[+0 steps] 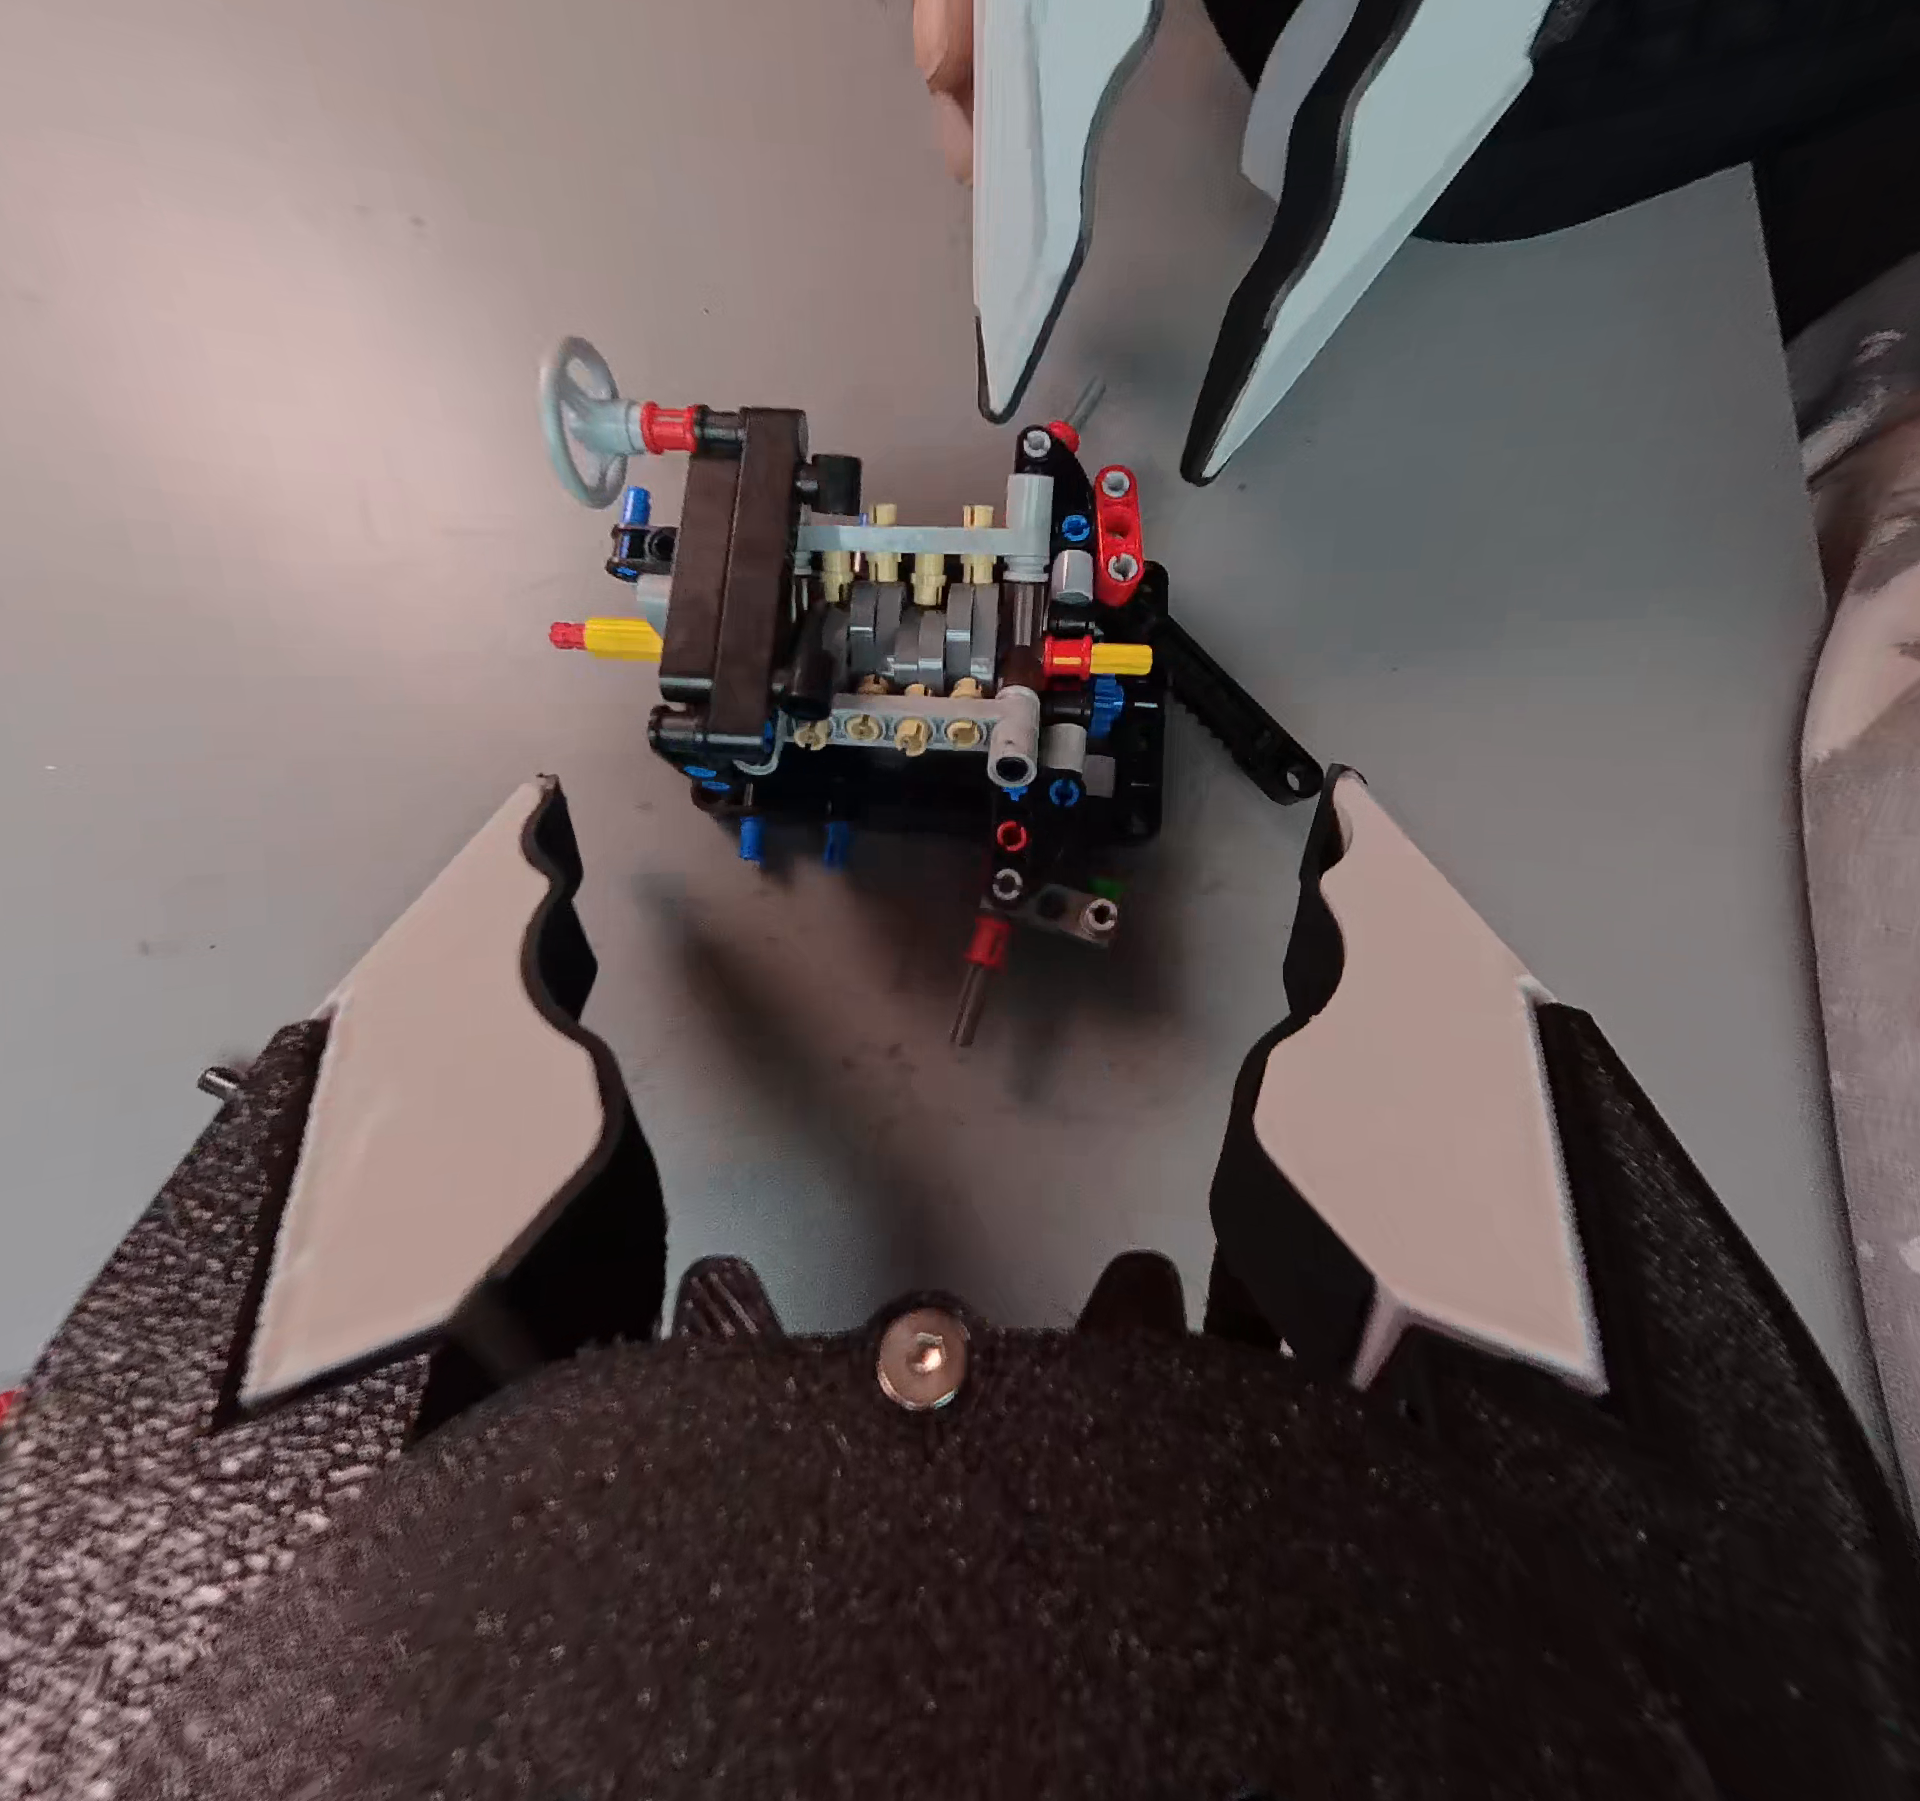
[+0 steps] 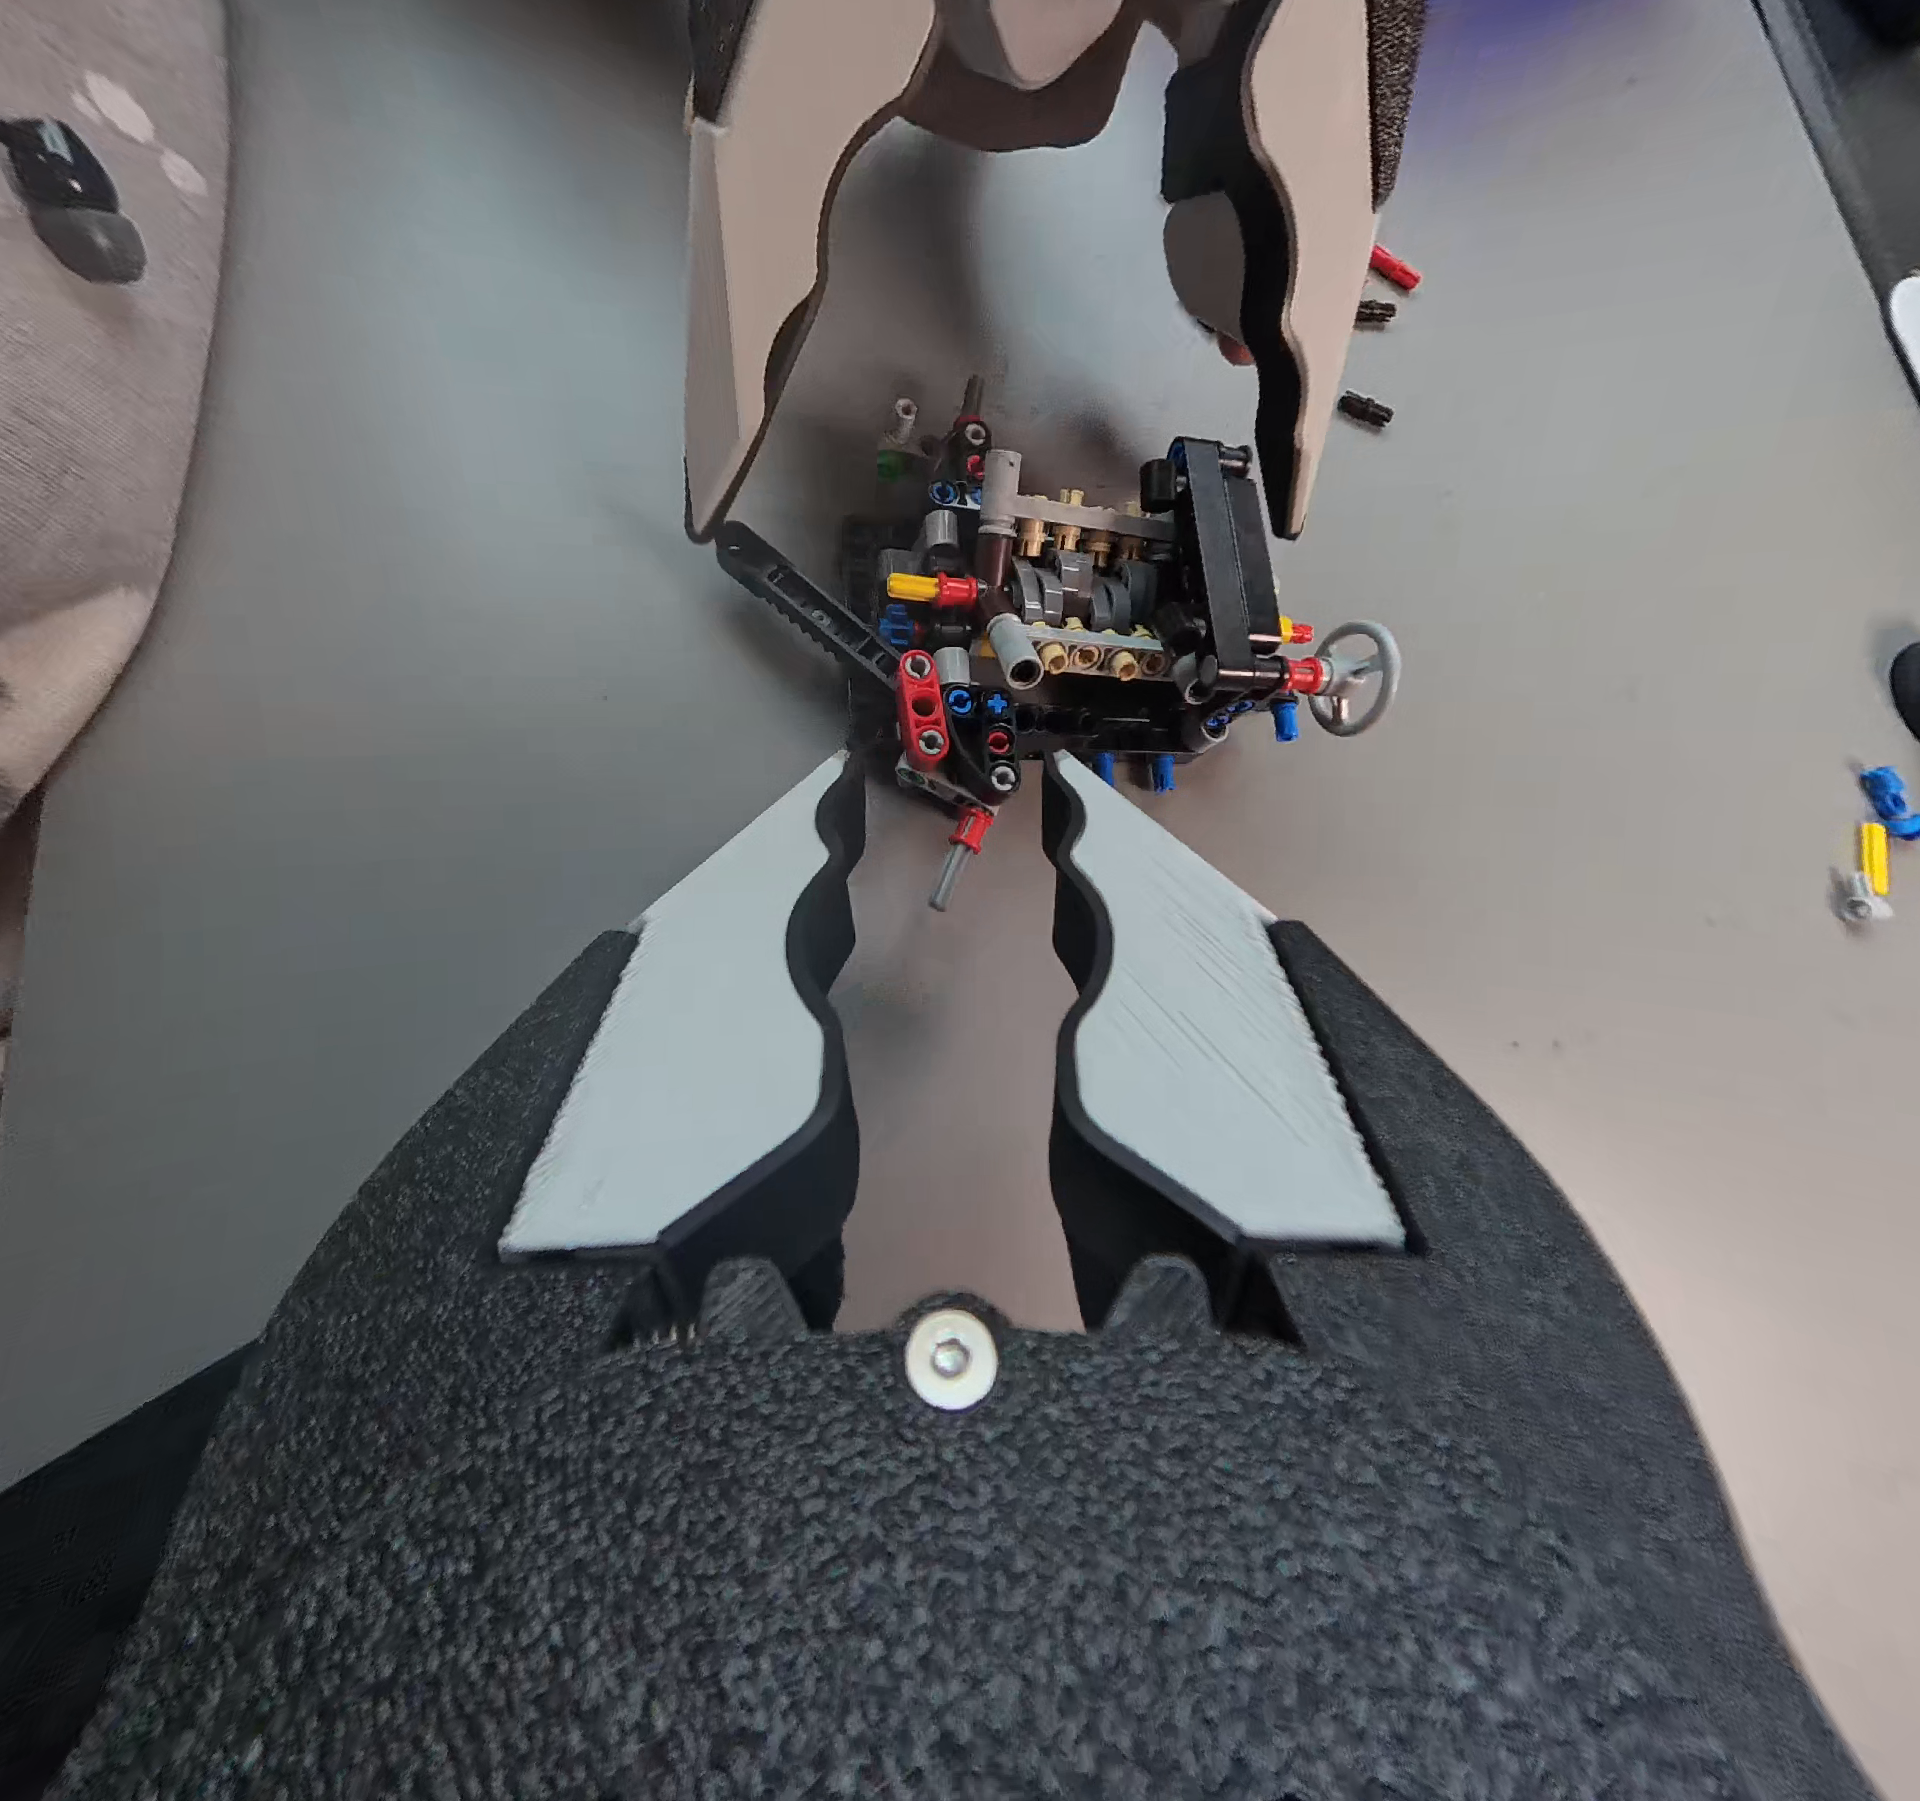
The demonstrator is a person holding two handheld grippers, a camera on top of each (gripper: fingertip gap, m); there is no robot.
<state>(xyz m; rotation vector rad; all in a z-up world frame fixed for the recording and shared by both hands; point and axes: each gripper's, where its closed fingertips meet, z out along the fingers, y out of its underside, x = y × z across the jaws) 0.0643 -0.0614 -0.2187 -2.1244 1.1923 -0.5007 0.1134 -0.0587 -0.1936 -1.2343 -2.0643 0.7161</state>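
Both grippers (image 1: pixel 940 785) (image 2: pixel 945 764) gape around the brick model (image 1: pixel 904 650) (underside hidden)

Right hand-held gripper (image 2: pixel 951 764) at lower centre, jaws parted, tips just short of brick model (image 2: pixel 1081 608) on grey desk (image 2: pixel 468 608). Left hand-held gripper (image 2: pixel 992 530) descends from top, jaws wide, straddling model. Loose pins (image 2: pixel 1870 847) at right edge.

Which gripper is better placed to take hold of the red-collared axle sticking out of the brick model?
Right, probably. The right gripper is open with that axle lying between its fingertips. The left gripper, also open, faces the model from the opposite side.
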